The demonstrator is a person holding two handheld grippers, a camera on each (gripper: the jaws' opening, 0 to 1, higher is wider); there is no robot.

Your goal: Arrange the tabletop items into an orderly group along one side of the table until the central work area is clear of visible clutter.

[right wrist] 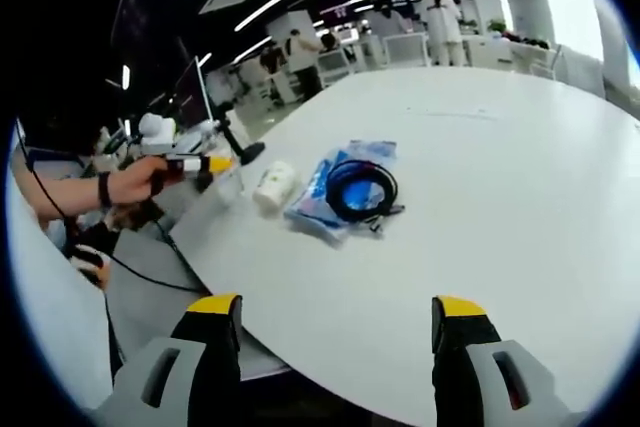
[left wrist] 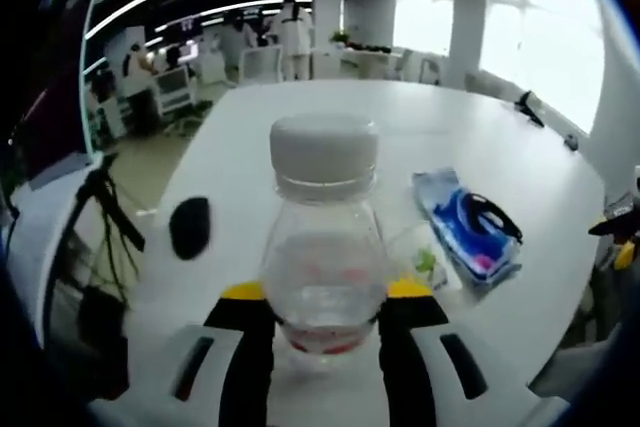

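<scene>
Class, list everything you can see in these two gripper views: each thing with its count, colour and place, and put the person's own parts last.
Table: one, white, round, under everything.
Bottle: one, clear with white cap, between the left gripper's jaws.
Packet: one, blue, on the table right of the bottle.
Cable: one, black, coiled on the packet.
Dark object: one, black, on the table left of the bottle.
Left gripper: yellow-tipped jaws shut on the bottle.
Right gripper: yellow-tipped jaws open, empty.
</scene>
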